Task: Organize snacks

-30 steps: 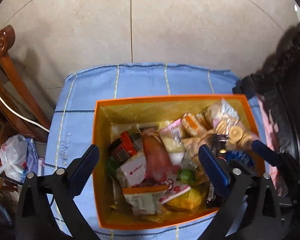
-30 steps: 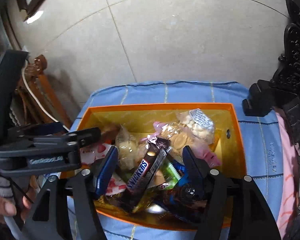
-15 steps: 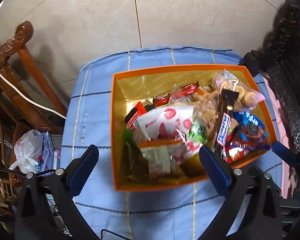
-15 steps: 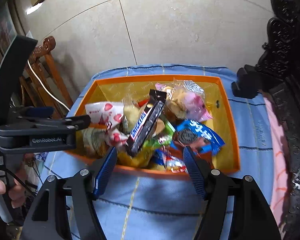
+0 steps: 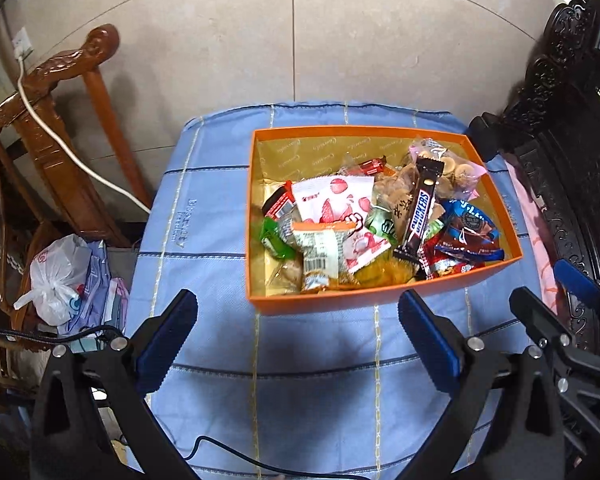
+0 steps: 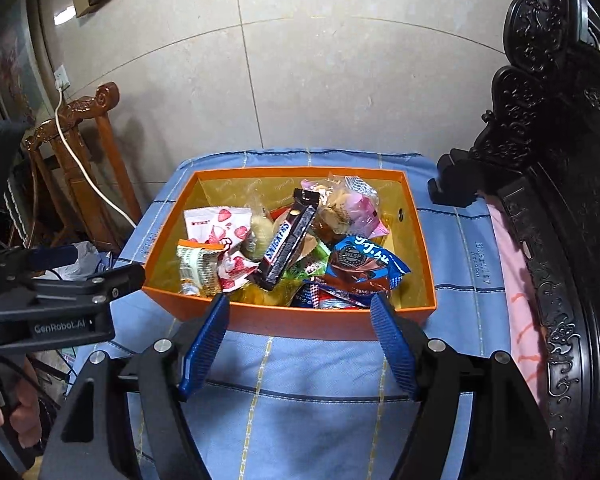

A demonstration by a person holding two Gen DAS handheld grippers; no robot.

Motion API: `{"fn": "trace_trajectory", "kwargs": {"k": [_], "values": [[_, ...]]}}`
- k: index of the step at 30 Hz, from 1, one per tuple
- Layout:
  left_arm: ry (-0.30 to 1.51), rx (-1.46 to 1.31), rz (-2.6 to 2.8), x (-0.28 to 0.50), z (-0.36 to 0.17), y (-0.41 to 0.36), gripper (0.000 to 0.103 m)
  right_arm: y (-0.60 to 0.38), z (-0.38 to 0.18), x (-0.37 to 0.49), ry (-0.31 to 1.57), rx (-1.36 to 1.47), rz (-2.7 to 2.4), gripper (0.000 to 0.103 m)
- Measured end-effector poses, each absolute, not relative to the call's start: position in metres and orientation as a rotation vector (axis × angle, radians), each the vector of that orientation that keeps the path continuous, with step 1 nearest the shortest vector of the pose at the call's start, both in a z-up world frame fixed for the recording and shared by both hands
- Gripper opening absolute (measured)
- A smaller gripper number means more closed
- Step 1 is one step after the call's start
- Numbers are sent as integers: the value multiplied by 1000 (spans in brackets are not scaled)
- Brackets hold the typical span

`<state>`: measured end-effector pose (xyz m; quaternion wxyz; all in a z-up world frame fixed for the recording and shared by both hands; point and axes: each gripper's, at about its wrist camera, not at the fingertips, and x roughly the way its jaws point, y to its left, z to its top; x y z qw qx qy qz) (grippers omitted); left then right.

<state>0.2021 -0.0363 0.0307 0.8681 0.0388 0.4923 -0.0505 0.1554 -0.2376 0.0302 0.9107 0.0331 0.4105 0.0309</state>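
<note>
Right wrist view: right claw [image 6: 300, 340], empty, jaws opening, tilts down before the orange cardboard snack box [image 6: 284, 322]; left claw [image 5: 296, 344] gapes empty.

The left gripper [image 5: 298, 338] is pointing steeply downward, its blue-padded fingers [image 5: 168, 340] standing wide apart with nothing between them. The right gripper [image 6: 300, 338] is also tilting downward, its fingers [image 6: 206, 344] opening and holding nothing. A hand [image 6: 14, 412] is gripping the left gripper's handle at the lower left of the right wrist view.
</note>
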Motion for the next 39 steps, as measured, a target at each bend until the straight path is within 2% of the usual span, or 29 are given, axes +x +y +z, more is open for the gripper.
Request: {"fn": "trace_trajectory", "kwargs": {"k": [39], "values": [[919,109,-118,132,66,-49,99,-252,31,114,835,65,61,73]]}}
